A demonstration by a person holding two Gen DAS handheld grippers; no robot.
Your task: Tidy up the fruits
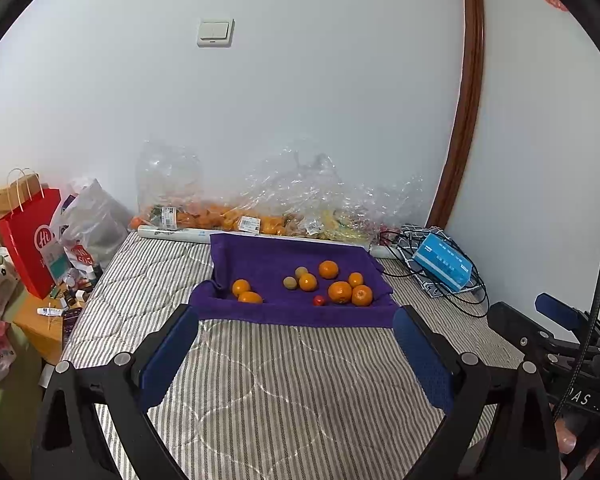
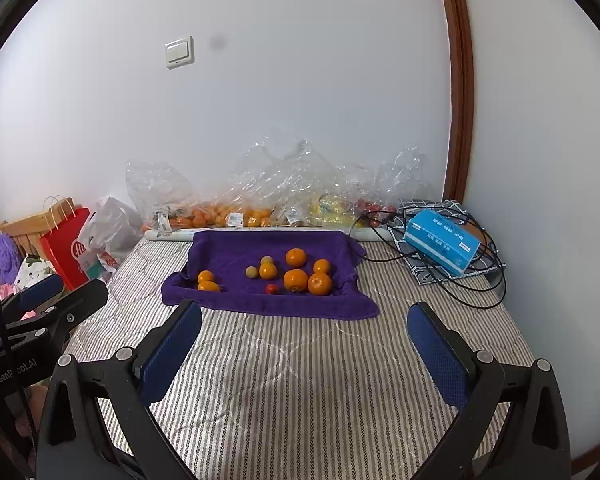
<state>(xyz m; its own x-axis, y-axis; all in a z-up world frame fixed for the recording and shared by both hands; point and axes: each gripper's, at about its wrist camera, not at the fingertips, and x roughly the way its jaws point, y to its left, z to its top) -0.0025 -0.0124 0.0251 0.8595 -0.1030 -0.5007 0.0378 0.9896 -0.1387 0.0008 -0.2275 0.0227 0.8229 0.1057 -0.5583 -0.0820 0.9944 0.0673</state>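
Observation:
A purple towel [image 1: 260, 264] [image 2: 236, 252] lies on the striped mattress with several oranges [image 1: 340, 292] [image 2: 296, 280], two small greenish fruits [image 1: 290, 282] [image 2: 252, 272] and a small red tomato [image 1: 319, 300] [image 2: 271, 289] on it. Two oranges [image 1: 246, 293] [image 2: 207, 281] sit apart at the towel's left. My left gripper [image 1: 296, 320] hovers open just short of the towel's near edge, nothing between its blue pads. My right gripper [image 2: 304, 312] is open too, a little further back, and empty. Each gripper shows at the other view's edge.
Clear plastic bags of more fruit [image 1: 228, 216] [image 2: 240, 212] line the wall behind the towel. A blue tissue box [image 1: 442, 260] [image 2: 440, 244] sits amid black cables at the right. A red paper bag [image 1: 28, 240] [image 2: 66, 248] and clutter stand at the left, off the mattress [image 2: 300, 380].

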